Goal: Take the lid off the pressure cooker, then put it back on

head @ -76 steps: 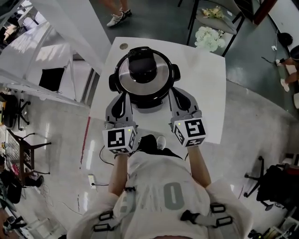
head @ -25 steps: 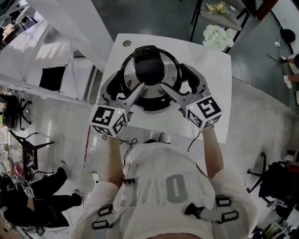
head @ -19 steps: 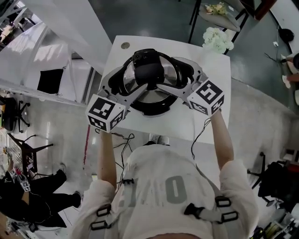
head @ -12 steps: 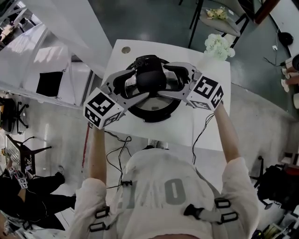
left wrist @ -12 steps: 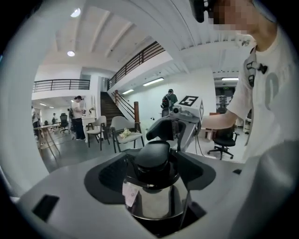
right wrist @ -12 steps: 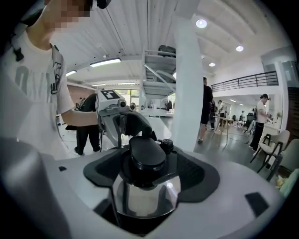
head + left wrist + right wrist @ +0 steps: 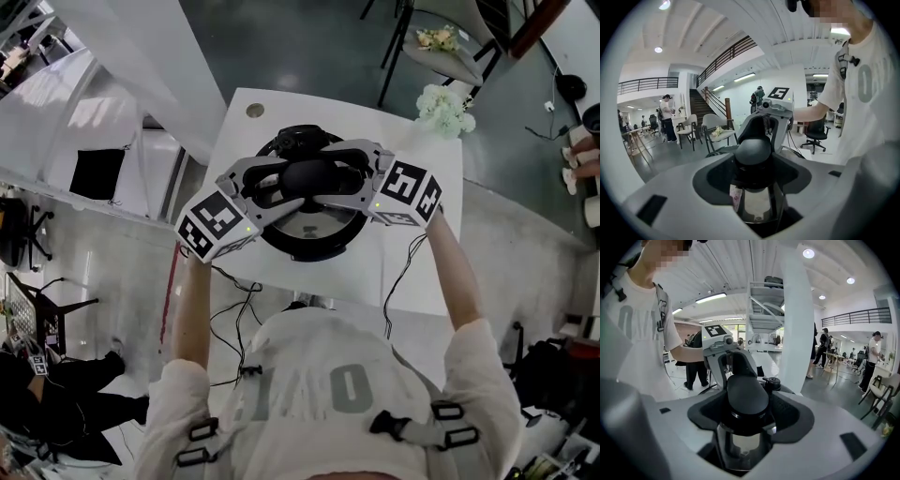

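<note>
Landmark: the black round pressure cooker, standing at the middle of the white square table. The round polished-steel lid sat on the cooker, inside its black rim; not lifted. The black domed knob stood at the centre of the lid; a small black valve rose at the cooker's far edge, just behind the knob.

The left gripper reached in over the cooker from its left; its jaws had just been closing, with the knob between them; in the left gripper view the dark curved pads lay against both sides of the knob, clamped on it as far as could be judged. The right gripper reached in over the cooker from its right, facing the left gripper across the knob; its jaws had likewise just been closing, and its pads hugged the same knob.

Both marker cubes hung over the cooker's near rim, one on each side; a black cable trailed from the right gripper. A bunch of white flowers lay on a chair beyond the cooker's far right.
</note>
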Demonstrator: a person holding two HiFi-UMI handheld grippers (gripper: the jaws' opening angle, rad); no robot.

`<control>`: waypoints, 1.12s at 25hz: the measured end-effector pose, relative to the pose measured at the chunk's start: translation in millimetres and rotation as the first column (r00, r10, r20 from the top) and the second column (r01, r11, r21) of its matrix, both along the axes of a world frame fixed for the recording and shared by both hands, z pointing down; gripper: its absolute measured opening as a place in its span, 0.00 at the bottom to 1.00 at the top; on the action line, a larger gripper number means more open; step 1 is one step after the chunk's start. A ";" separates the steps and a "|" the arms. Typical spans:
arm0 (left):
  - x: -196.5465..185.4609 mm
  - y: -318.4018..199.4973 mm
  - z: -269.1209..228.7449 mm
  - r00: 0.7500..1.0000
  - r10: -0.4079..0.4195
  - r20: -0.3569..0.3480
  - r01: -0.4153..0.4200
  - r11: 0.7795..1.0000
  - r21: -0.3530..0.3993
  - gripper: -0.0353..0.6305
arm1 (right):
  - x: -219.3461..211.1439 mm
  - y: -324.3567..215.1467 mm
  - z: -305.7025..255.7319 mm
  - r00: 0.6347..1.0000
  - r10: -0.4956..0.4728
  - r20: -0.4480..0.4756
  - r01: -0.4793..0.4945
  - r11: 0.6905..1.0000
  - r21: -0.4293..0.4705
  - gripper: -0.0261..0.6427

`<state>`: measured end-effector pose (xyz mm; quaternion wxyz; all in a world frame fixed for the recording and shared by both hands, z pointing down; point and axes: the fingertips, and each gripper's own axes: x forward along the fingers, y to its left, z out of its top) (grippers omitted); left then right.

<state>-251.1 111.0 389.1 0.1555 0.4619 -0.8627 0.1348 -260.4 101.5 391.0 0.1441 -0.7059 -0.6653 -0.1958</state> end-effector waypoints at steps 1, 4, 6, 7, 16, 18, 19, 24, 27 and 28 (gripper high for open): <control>0.1 -0.1 -0.1 1.000 0.008 -0.003 -0.008 1.000 0.003 0.43 | 0.9 -0.1 0.1 1.000 -0.004 -0.003 0.004 1.000 -0.003 0.48; -0.6 0.5 0.2 1.000 0.024 -0.011 -0.024 1.000 0.007 0.43 | 1.0 0.2 0.6 1.000 -0.003 -0.005 0.003 1.000 -0.012 0.47; -1.1 0.4 1.1 0.999 0.030 -0.016 -0.030 1.000 0.010 0.43 | 0.5 0.2 1.7 1.000 -0.003 -0.007 0.003 1.000 -0.012 0.47; -1.3 0.3 1.5 0.999 0.033 -0.018 -0.033 0.999 0.012 0.43 | 0.3 0.2 2.1 1.000 -0.003 -0.009 0.003 1.000 -0.013 0.47; -2.0 1.8 1.8 0.996 0.072 -0.054 -0.071 0.997 0.017 0.43 | 0.4 0.9 1.0 1.000 0.030 -0.002 -0.030 0.999 -0.023 0.47; -1.0 2.1 2.5 0.995 0.084 -0.051 -0.084 0.996 0.006 0.43 | 1.5 0.6 1.6 0.998 0.058 0.002 -0.058 0.998 -0.018 0.47; -0.2 3.0 2.9 0.995 0.088 -0.047 -0.088 0.996 -0.003 0.43 | 2.4 0.8 2.0 0.997 0.076 0.004 -0.076 0.997 -0.016 0.47; -2.9 8.1 1.6 0.996 0.085 -0.039 -0.086 0.996 -0.020 0.43 | 1.2 -1.1 0.5 0.971 0.237 0.000 -0.237 0.971 -0.022 0.47; -5.3 15.1 0.5 0.998 0.059 -0.028 -0.060 0.998 -0.030 0.43 | 0.5 -1.5 0.1 0.910 0.414 -0.012 -0.414 0.910 -0.023 0.47; -5.1 17.1 0.1 0.998 0.051 -0.022 -0.052 0.998 -0.036 0.42 | 0.9 -1.7 0.1 0.880 0.475 -0.016 -0.475 0.880 -0.021 0.47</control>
